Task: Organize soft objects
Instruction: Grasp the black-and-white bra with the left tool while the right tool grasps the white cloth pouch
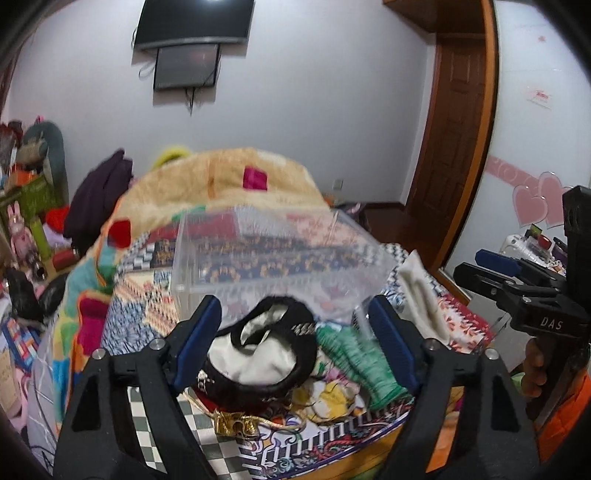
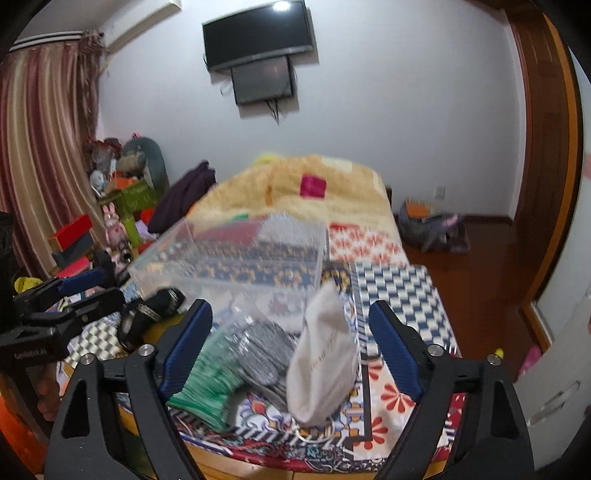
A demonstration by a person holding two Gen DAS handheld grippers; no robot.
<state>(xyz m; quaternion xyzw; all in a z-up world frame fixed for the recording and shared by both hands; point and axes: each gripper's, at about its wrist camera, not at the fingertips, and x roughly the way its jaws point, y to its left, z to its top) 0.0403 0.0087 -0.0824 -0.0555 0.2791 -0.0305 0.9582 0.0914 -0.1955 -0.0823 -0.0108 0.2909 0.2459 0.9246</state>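
Patterned bedspread [image 2: 399, 280]; clear bin [image 2: 236, 254]; wall television [image 2: 258, 35]

Clear box [image 2: 236, 254] blocks ahead; bed [image 2: 399, 291] beside it lies open.

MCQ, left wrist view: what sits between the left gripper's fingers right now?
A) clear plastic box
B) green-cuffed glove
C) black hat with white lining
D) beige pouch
C. The left gripper is open with the black hat lying between its fingers; the green-cuffed glove lies beside it to the right, and the clear plastic box stands behind, empty.
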